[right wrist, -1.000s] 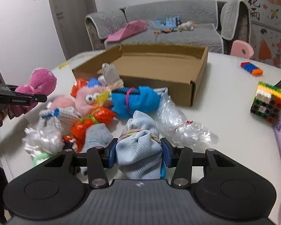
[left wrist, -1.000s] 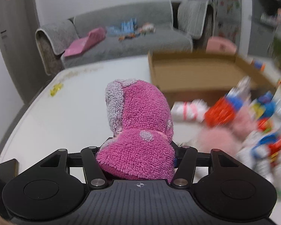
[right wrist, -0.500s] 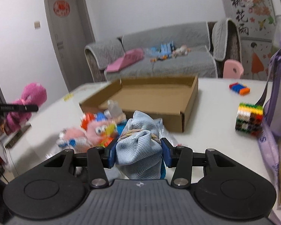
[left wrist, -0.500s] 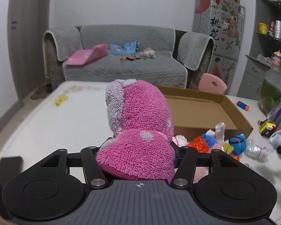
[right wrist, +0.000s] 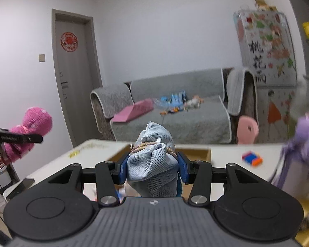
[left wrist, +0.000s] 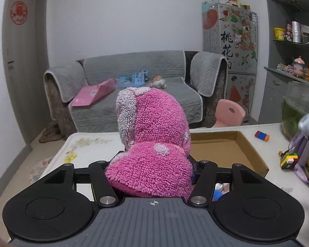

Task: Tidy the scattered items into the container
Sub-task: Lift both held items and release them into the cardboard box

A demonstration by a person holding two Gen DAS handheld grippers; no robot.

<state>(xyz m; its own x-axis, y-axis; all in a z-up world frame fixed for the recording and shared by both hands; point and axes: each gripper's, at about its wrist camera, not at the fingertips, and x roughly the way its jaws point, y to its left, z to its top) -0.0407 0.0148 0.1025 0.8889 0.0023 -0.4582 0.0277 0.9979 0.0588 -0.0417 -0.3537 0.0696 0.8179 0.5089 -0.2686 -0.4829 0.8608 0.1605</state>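
My left gripper (left wrist: 152, 164) is shut on a fluffy pink sock bundle (left wrist: 154, 135) and holds it up above the white table (left wrist: 88, 146). The open cardboard box (left wrist: 226, 152) lies just behind and to the right of it. My right gripper (right wrist: 152, 164) is shut on a light blue mesh cloth bundle (right wrist: 154, 160) tied with a rubber band, raised above the table, with the box (right wrist: 195, 152) partly hidden behind it. The left gripper with the pink bundle (right wrist: 28, 131) shows at the far left of the right wrist view.
A block cube (left wrist: 288, 160) and a small blue-orange brick strip (left wrist: 261, 134) lie on the table right of the box. A purple bag (right wrist: 296, 156) and a glass bowl (left wrist: 300, 111) stand at the right. A grey sofa (left wrist: 134, 94) and pink chair (left wrist: 229, 113) are behind.
Both grippers have risen with their bundles held. The pile of toys on the table has dropped out of both views, and the box now sits lower in each.
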